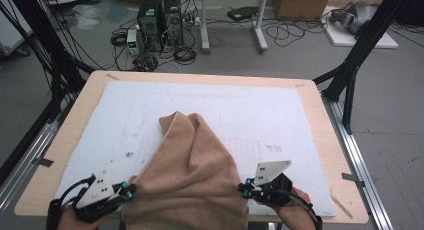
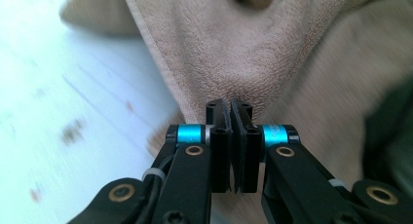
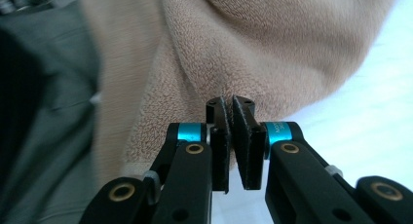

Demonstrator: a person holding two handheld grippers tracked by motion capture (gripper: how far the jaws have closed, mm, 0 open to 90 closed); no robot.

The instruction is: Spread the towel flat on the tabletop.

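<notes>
Left gripper (image 1: 129, 191) pinched tight on the near left edge of the tan towel (image 1: 192, 170). Right gripper (image 1: 243, 189) pinched tight on the near right edge, jaws nearly together with cloth between them. Towel bunched up in a hump on the white mat (image 1: 260, 110), far end lying near the middle, near end lifted between both grippers and hanging over the table's (image 1: 320, 120) near edge. Looks like the lift-and-spread step. Next, probably: pull both corners apart, keep both grips tight, then lay flat without letting the middle fold stay.
</notes>
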